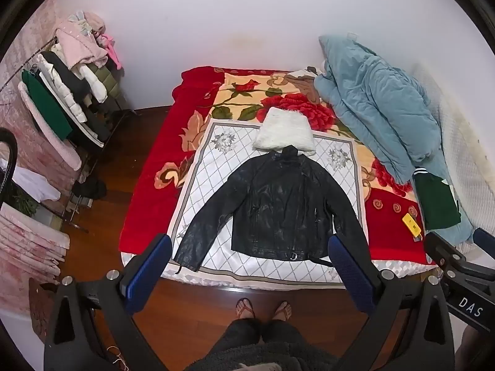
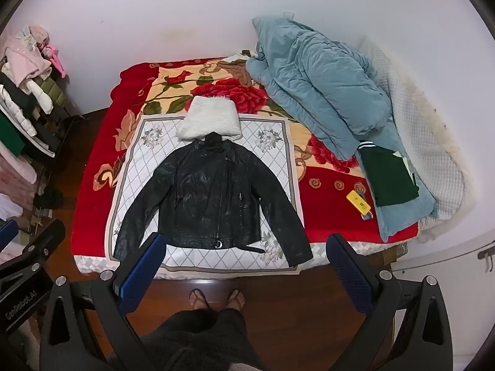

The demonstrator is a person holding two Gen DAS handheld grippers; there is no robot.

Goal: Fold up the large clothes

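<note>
A black leather jacket (image 1: pixel 278 207) lies flat, front up, sleeves spread, on a white diamond-pattern cloth (image 1: pixel 213 160) on the bed; it also shows in the right wrist view (image 2: pixel 213 198). A folded white fluffy garment (image 1: pixel 284 133) sits just beyond its collar, and shows too in the right wrist view (image 2: pixel 210 120). My left gripper (image 1: pixel 250 247) is open and empty, held high above the bed's near edge. My right gripper (image 2: pixel 244 247) is also open and empty, at the same height beside it.
A red floral blanket (image 1: pixel 198 92) covers the bed. A blue quilt (image 1: pixel 377 108), a folded dark green garment (image 1: pixel 436 201) and a yellow device (image 1: pixel 411 224) lie at the right. A clothes rack (image 1: pixel 71 92) stands left. My feet (image 1: pixel 263 309) are on the wooden floor.
</note>
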